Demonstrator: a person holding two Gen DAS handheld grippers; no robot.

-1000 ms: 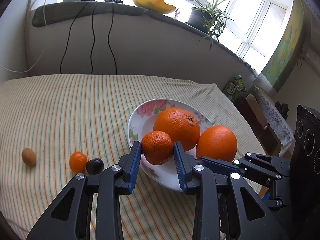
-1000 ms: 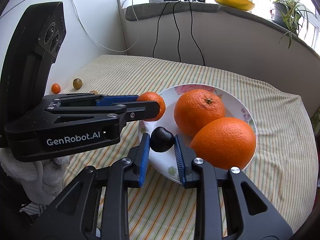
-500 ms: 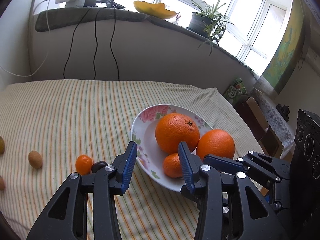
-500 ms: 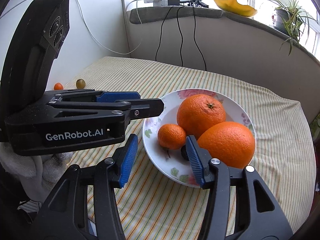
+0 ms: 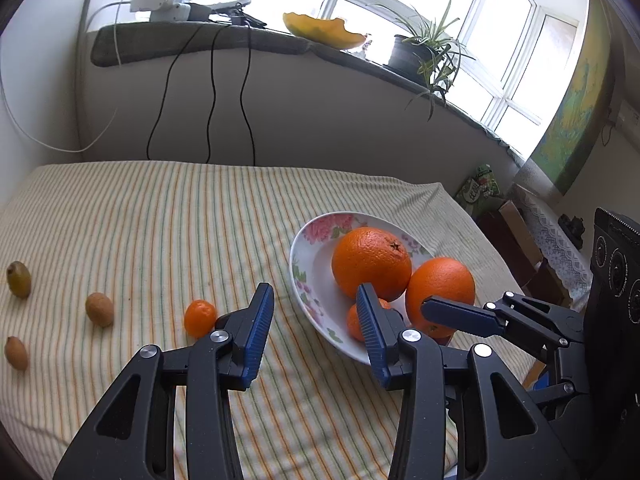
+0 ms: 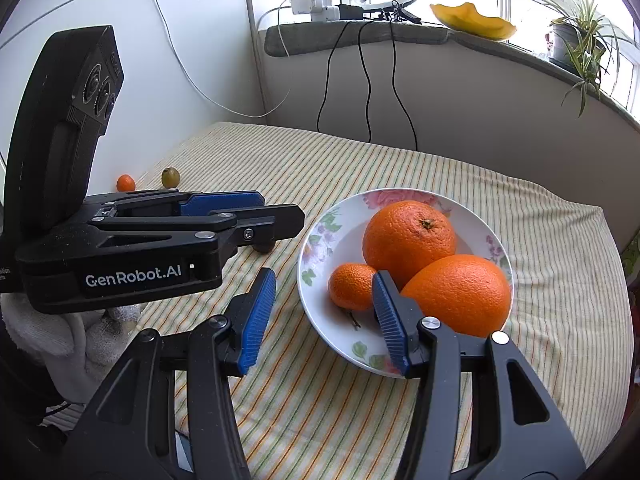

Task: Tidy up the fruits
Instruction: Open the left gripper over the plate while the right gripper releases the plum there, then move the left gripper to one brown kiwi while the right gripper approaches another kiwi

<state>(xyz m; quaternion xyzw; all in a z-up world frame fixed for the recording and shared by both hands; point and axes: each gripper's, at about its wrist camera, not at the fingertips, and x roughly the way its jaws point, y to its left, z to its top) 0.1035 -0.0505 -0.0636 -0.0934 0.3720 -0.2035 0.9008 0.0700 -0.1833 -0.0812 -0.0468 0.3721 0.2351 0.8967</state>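
Note:
A flowered plate [image 5: 306,276] [image 6: 316,240] on the striped cloth holds two big oranges [image 5: 370,258] [image 6: 408,236] and a small mandarin [image 5: 352,324] [image 6: 351,286]. My left gripper [image 5: 316,308] [image 6: 280,218] is open and empty, just left of the plate's near rim. My right gripper [image 6: 324,300] [image 5: 452,316] is open too, straddling the plate's near edge, with the mandarin just beyond its fingers. The dark fruit it carried is hidden behind its right finger.
Loose on the cloth to the left lie a small orange fruit [image 5: 200,317] [image 6: 126,183], a brown oval fruit [image 5: 99,309], a greenish one [image 5: 19,279] [image 6: 171,177] and another brown one [image 5: 16,353]. A dark fruit [image 6: 264,247] sits under the left gripper. The wall and windowsill with cables stand behind.
The left gripper let the mandarin go onto the plate, opened and drew back to the left. The right gripper released the dark fruit on the plate and opened.

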